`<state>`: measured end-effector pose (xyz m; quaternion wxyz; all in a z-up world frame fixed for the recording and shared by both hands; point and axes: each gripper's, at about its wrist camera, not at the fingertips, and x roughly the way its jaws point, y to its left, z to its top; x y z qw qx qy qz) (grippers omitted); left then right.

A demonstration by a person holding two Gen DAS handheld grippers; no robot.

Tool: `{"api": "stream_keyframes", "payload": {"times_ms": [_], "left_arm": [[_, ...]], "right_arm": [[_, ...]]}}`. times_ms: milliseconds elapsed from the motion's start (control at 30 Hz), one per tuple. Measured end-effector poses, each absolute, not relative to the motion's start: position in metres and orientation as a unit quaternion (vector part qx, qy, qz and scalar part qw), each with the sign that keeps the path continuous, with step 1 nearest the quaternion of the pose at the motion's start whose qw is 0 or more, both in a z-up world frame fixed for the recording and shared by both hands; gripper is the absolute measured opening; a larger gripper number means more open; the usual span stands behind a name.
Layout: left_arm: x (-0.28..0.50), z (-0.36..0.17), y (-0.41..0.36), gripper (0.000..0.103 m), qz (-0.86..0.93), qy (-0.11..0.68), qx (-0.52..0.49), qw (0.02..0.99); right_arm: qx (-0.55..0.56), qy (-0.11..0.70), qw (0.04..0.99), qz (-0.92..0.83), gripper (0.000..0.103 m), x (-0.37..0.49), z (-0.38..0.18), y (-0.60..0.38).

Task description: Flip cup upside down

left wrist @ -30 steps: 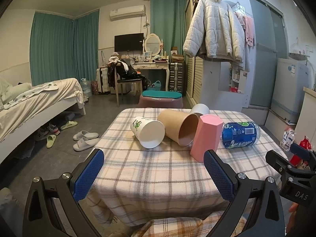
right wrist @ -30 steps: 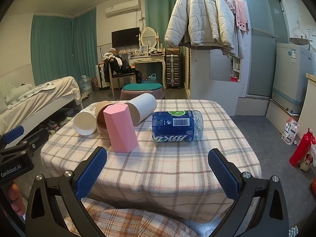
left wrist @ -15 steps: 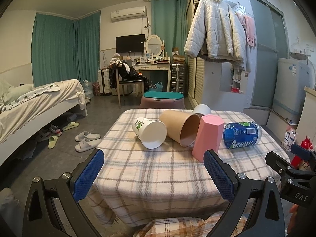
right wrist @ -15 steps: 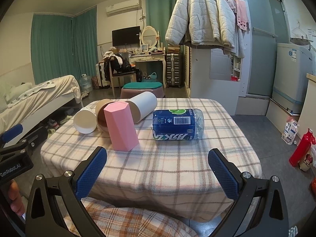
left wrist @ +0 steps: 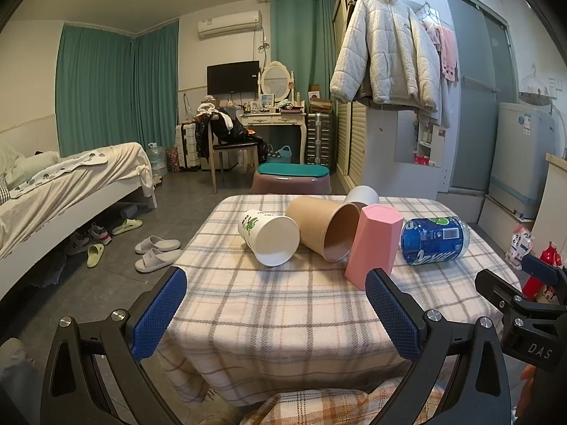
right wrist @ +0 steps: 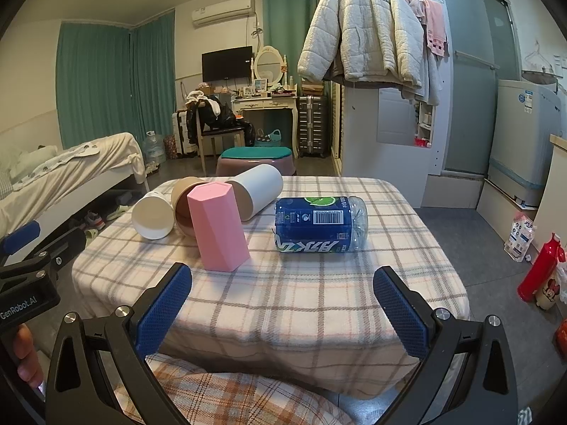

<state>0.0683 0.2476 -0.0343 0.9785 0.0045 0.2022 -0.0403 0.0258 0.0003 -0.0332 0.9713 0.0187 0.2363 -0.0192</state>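
On the checked tablecloth (left wrist: 283, 304) three paper cups lie on their sides: a white cup with a green print (left wrist: 269, 237), a brown cup (left wrist: 324, 228) and a plain white cup (right wrist: 260, 189) behind. A pink hexagonal cup (left wrist: 374, 248) stands beside them, tilted; it also shows in the right wrist view (right wrist: 218, 226). My left gripper (left wrist: 276, 311) is open and empty, short of the table's near edge. My right gripper (right wrist: 283, 308) is open and empty, also over the near edge.
A blue plastic bottle (right wrist: 320, 225) lies on its side to the right of the pink cup. A bed (left wrist: 53, 191) stands at the left, slippers (left wrist: 156, 251) on the floor, a red flask (right wrist: 540, 269) at the right. A checked cushion (right wrist: 226, 393) lies below the grippers.
Both grippers have drifted slightly towards the table; the cups look a little nearer. Nothing on the table has moved and both grippers stay open.
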Motion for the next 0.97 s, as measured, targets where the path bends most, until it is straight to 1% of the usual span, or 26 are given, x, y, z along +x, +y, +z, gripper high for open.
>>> {"api": "stream_keyframes", "payload": {"times_ms": [833, 967], "left_arm": [[0.068, -0.0339, 0.2477, 0.103, -0.041, 0.202, 0.006, 0.978], [0.0612, -0.0331, 0.247, 0.103, -0.037, 0.176, 0.021, 0.983]], "right_arm": [[0.018, 0.24, 0.97, -0.02, 0.103, 0.0277, -0.0368, 0.0003], [0.018, 0.241, 0.97, -0.02, 0.103, 0.0278, -0.0377, 0.0003]]}}
